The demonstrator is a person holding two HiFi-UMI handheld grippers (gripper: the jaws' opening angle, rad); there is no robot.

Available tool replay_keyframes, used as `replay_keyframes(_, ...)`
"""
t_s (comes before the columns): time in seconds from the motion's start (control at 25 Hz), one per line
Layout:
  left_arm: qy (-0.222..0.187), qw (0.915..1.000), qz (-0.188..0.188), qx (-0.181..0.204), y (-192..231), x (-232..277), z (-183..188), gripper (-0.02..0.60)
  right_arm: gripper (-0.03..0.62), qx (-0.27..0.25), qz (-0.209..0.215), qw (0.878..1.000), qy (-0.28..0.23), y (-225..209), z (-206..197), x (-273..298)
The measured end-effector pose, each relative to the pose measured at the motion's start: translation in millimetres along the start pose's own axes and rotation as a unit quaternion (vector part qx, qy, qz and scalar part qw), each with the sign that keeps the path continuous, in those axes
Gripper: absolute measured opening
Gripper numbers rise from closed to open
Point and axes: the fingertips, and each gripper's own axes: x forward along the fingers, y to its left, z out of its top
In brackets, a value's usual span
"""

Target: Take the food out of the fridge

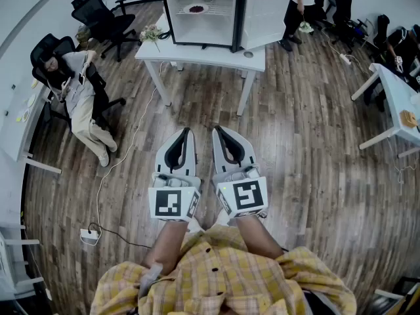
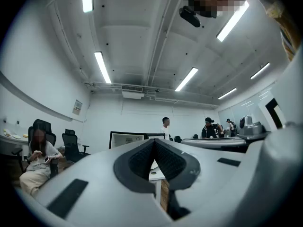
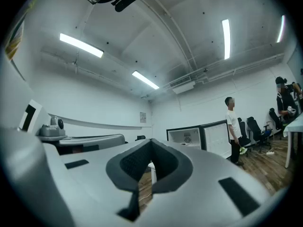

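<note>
Wood floor (image 1: 308, 143) stretches out ahead of both pairs of jaws. Well beyond their tips, a white table (image 1: 197, 54) carries the fridge (image 1: 180, 28), its door (image 1: 266, 15) swung open to the right. The left gripper (image 1: 186, 131) and right gripper (image 1: 218, 130) sit side by side, each with its jaws pressed together on nothing. The plate of food (image 1: 195, 8) rests on the fridge's wire shelf, straight ahead of the jaws and far from them.

The left tool (image 1: 186, 134) and right tool (image 1: 218, 132) sit side by side, closed.
</note>
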Motion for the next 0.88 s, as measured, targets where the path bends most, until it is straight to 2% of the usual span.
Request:
replay_keyframes(0.12,0.003,1.0000,0.003,-0.008,-6,3,-1,0.008,0.008,-0.005,0.006,1.000,-0.002,-4,1,-3)
replay_keyframes(0.24,0.008,0.9999,0.006,0.003,-14,5,-5,0.008,0.008,0.000,0.009,1.000,-0.003,-13,-3,-4)
replay_keyframes(0.48,0.029,0.9993,0.021,0.008,-5,16,-33,0.008,0.008,0.011,0.033,0.999,0.019,-20,-26,14)
replay_keyframes(0.68,0.022,0.9996,0.016,-0.005,15,48,-48,0.008,0.008,0.004,0.032,0.999,0.024,-34,-40,43)
replay_keyframes(0.88,0.011,0.9998,0.002,-0.015,55,102,-55,0.008,0.008,-0.019,0.025,0.999,0.022,-53,-43,107)
